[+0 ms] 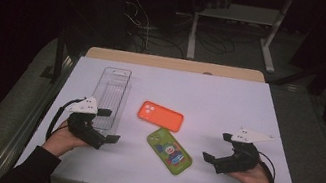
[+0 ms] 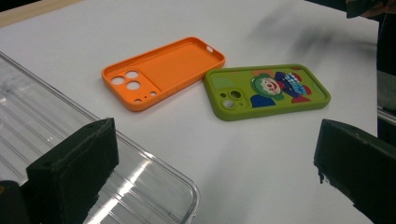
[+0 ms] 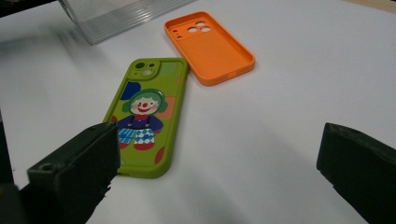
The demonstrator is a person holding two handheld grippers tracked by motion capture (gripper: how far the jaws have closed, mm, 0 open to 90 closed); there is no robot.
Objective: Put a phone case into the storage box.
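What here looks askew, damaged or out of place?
Nothing damaged or spilled. The orange phone case lies hollow side up, the green clown phone case printed side up, both at loose angles beside the clear plastic tray. Both grippers are open and hold nothing.

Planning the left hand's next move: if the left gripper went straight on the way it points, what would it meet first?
Probably the green phone case; the left gripper is open and aimed across bare table toward it, though depth is unclear.

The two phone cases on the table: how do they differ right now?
The orange case lies hollow side up, showing a plain inside; the green case lies back up, showing a clown print. The orange one sits farther from the person, the green one nearer. Both lie flat on the white table, ungripped.
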